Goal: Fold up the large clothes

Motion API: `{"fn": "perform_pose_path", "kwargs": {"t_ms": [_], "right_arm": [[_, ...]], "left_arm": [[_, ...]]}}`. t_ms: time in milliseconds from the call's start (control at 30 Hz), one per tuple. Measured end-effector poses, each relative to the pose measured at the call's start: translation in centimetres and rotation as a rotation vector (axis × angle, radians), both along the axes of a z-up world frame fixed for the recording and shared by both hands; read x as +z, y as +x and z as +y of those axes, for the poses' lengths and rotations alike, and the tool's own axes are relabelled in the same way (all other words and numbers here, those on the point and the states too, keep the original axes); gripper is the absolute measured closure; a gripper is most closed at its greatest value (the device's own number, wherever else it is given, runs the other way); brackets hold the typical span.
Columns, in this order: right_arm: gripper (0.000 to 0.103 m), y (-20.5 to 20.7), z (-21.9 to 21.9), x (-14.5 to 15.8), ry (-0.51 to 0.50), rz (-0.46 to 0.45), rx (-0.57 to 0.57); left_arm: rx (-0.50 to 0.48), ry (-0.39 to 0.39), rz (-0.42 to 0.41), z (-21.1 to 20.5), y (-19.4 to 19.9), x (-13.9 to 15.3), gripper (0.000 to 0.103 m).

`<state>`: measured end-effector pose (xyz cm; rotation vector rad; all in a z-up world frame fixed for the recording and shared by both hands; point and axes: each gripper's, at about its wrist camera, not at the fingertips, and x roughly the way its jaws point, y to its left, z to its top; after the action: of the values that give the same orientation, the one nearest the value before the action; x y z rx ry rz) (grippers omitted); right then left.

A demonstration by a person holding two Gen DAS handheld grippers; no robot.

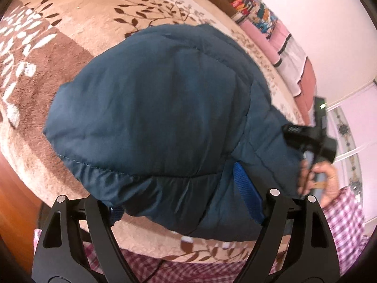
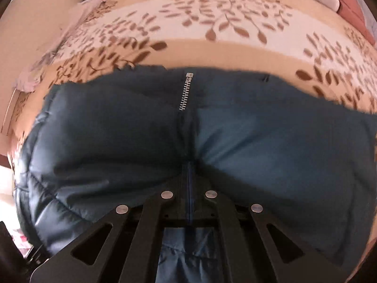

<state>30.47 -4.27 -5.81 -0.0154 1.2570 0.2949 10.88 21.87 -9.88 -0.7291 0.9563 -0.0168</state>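
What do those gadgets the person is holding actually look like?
Each tool is matte black with two angled finger arms, triangular cut-outs and round silver pins at the joints: left tool, right tool. The person's bare hand grips the right one's handle; a pink-and-white checked garment shows nearby.

Quilted, slightly glossy jacket [image 2: 259,146] with metal zipper [image 2: 186,92] on fuzzy blanket [image 2: 223,44].
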Motion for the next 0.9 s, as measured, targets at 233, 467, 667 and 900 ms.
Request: {"fn": "perform_pose_path", "kwargs": {"t_ms": [233, 467, 667, 900], "right_arm": [[0.102, 0.2, 0.1, -1.2, -0.019, -0.003, 0.014], [0.102, 0.9, -0.2, -1.6, 0.013, 0.003, -0.005], [0.102, 0.8, -0.2, -1.6, 0.031, -0.001, -0.013], [0.102, -0.1, 0.3, -0.1, -0.021, -0.034, -0.009]], "left_arm": [[0.093, -0.153, -0.011, 0.9, 0.6, -1.3, 0.017], [0.087, -0.113, -0.078, 0.2, 0.5, -1.6, 0.050], [0.062, -0.062, -0.113, -0.1, -0.1, -0.6, 0.067], [0.060, -0.047, -0.076, 0.4, 0.2, -0.4, 0.068]]}}
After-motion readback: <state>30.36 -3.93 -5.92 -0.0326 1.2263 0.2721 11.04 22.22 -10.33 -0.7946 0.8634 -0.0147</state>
